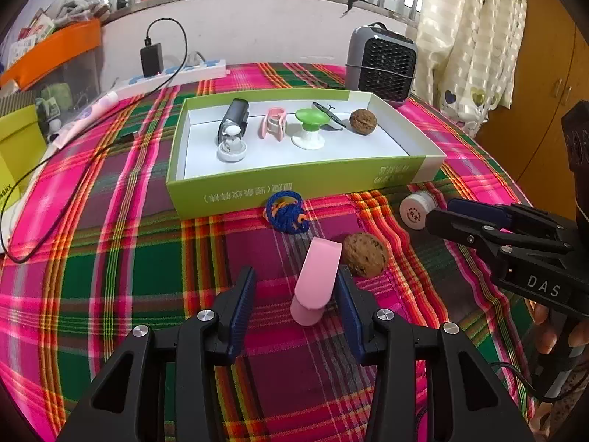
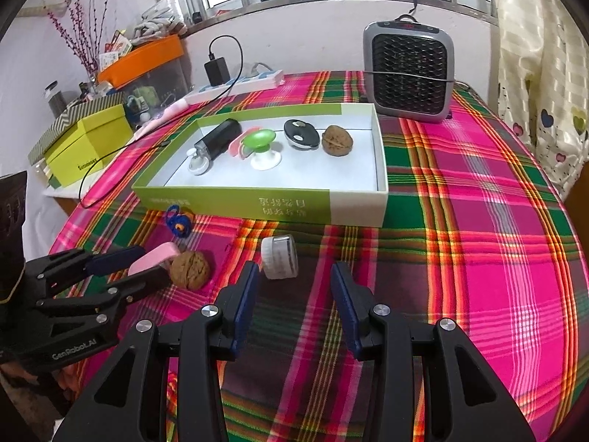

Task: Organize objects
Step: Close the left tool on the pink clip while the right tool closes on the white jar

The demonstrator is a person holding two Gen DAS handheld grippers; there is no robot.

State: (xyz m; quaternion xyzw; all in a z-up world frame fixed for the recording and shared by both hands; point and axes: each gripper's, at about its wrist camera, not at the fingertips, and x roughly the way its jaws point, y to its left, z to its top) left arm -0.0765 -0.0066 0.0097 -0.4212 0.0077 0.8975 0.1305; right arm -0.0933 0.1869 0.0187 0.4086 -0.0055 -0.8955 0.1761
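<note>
Our left gripper (image 1: 296,294) is spread around the long pink plastic clip (image 1: 316,281), which points away toward the green cardboard box (image 1: 294,184). Our right gripper (image 2: 294,294) is spread too, with the small white round jar (image 2: 279,258) just ahead.

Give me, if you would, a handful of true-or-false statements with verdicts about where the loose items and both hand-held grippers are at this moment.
1. The left hand-held gripper is open, with the pink clip between its fingers. True.
2. Two walnuts lie in the green box. False: one walnut is in the box; the other walnut lies on the tablecloth.
3. The right hand-held gripper is shut on the white jar. False: it is open, and the white jar lies on its side just ahead of its fingers.
4. The blue cord bundle lies outside the box, by its front wall. True.
5. The green-topped knob stands inside the box. True.
</note>
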